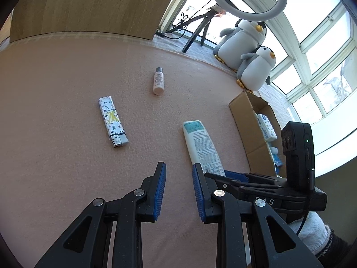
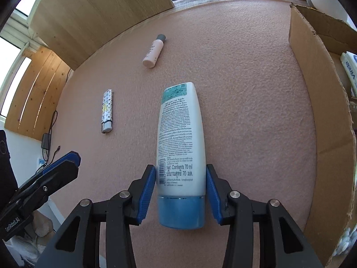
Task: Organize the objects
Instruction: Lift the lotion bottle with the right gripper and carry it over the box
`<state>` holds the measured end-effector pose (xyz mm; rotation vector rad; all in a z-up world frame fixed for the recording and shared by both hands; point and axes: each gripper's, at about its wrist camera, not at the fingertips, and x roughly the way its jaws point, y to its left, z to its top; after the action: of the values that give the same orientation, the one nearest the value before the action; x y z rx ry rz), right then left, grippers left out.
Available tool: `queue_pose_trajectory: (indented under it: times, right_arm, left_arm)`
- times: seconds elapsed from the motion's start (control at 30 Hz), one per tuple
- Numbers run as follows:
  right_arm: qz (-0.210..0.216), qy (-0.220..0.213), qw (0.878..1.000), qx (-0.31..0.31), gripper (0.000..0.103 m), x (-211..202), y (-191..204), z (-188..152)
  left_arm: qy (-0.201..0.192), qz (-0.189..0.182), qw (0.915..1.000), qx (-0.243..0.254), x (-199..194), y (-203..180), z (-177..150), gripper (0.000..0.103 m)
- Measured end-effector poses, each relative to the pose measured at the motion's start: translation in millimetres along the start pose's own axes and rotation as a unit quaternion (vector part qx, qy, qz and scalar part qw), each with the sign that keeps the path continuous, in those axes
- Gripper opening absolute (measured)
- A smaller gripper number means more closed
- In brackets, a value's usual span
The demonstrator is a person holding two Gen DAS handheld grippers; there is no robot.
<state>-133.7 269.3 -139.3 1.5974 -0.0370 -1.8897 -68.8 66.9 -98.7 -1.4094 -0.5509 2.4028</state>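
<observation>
From the left wrist we look forward and down along our own fingers at the pink mat (image 1: 67,89), hovering fairly close above it, with the windows (image 1: 323,78) out at two o'clock. From the right wrist we sit lower and nearer, facing the same way, the white tube (image 2: 180,138) filling the centre toward twelve o'clock. Both views share the tube (image 1: 202,143), the patterned lighter (image 1: 112,121) (image 2: 107,111), the small pink bottle (image 1: 158,81) (image 2: 154,51) and the cardboard box (image 1: 247,120) (image 2: 319,116) at three o'clock.
</observation>
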Motion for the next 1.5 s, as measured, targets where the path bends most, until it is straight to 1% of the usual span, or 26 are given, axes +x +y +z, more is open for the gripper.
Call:
queue_pose_trajectory:
  times: [0.1,0.17,0.2,0.23,0.27,0.3,0.33,0.37,0.47,0.67,0.77,0.8,0.83,0.93,1.0,1.03,1.1,1.2,1.37,1.5]
  right_arm:
    - [0.002,-0.015,1.0,0.009,0.041,-6.3,-1.5,-7.3]
    - [-0.016,-0.035,0.999,0.003,0.041,-13.4,-3.2,-5.8]
    - [-0.025,-0.044,0.999,-0.005,0.041,-17.4,-3.9,-4.3]
    - [-0.038,-0.051,0.998,-0.013,0.042,-21.1,-4.1,-2.5]
    - [-0.046,-0.057,0.997,-0.021,0.044,-24.0,-4.3,-0.7]
    - [-0.051,-0.063,0.996,-0.028,0.05,-27.1,-5.7,1.4]
    - [-0.052,-0.069,0.996,-0.032,0.054,-29.7,-6.8,2.8]
    - [-0.05,-0.072,0.995,-0.036,0.055,-32.0,-8.8,4.9]
    - [-0.039,-0.067,0.996,-0.038,0.059,-34.1,-12.4,8.5]
    - [-0.025,-0.044,0.998,-0.033,0.059,-24.4,-15.4,17.2]
    - [-0.01,-0.03,0.999,-0.031,0.059,-19.2,-17.0,20.1]
    - [-0.007,-0.029,0.999,-0.031,0.057,-18.1,-17.1,20.7]
    - [-0.005,-0.027,0.999,-0.031,0.052,-17.0,-17.1,21.4]
    - [0.002,-0.017,0.999,-0.031,0.047,-11.3,-16.9,22.0]
    - [0.015,-0.007,1.0,-0.027,0.043,-6.2,-16.9,21.2]
    - [0.022,-0.003,0.999,-0.024,0.041,-4.3,-17.0,20.9]
    - [0.029,0.0,0.999,-0.024,0.04,-2.2,-16.3,20.2]
    - [0.036,0.003,0.999,-0.023,0.034,-1.3,-14.2,19.4]
    - [0.037,-0.003,0.999,-0.017,0.034,-6.1,-14.0,15.5]
    - [0.04,-0.024,0.999,-0.014,0.034,-23.3,-15.2,10.0]
  left_arm:
    - [0.006,0.001,1.0,-0.006,4.3,5.2,-0.7,0.027]
    - [0.009,0.001,0.9999,-0.01,9.3,6.9,-1.6,0.034]
    - [0.011,0.0,0.9999,-0.011,12.4,6.3,-2.9,0.035]
    - [0.014,0.0,0.9999,-0.008,15.6,4.6,-4.2,0.038]
    - [0.019,-0.002,0.9998,-0.003,19.5,1.2,-5.0,0.045]
    - [0.027,-0.005,0.9996,0.005,24.2,-3.0,-6.3,0.049]
    - [0.035,-0.007,0.9993,0.012,29.5,-8.6,-7.5,0.056]
    - [0.04,-0.007,0.999,0.02,33.5,-13.4,-9.8,0.057]
    - [0.048,-0.011,0.9983,0.031,45.7,-25.6,-14.4,0.057]
    - [0.061,-0.01,0.9967,0.052,65.1,-46.6,-16.8,0.057]
    - [0.064,-0.012,0.9966,0.051,70.3,-50.0,-16.5,0.057]
    - [0.064,-0.013,0.9966,0.05,72.1,-50.7,-16.3,0.057]
    - [0.063,-0.015,0.9966,0.05,73.4,-51.2,-16.1,0.056]
    - [0.064,-0.015,0.9963,0.054,77.0,-53.4,-16.7,0.056]
    - [0.066,-0.016,0.9961,0.057,79.2,-54.8,-17.7,0.051]
    - [0.068,-0.018,0.9959,0.058,80.4,-55.0,-18.4,0.048]
    - [0.065,-0.018,0.9961,0.058,80.4,-56.2,-19.3,0.047]
    - [0.064,-0.018,0.9961,0.057,80.0,-56.5,-19.9,0.047]
    - [0.062,-0.019,0.9966,0.051,74.6,-58.8,-19.1,0.042]
    - [0.052,-0.028,0.9964,0.061,64.4,-71.9,-16.7,0.041]
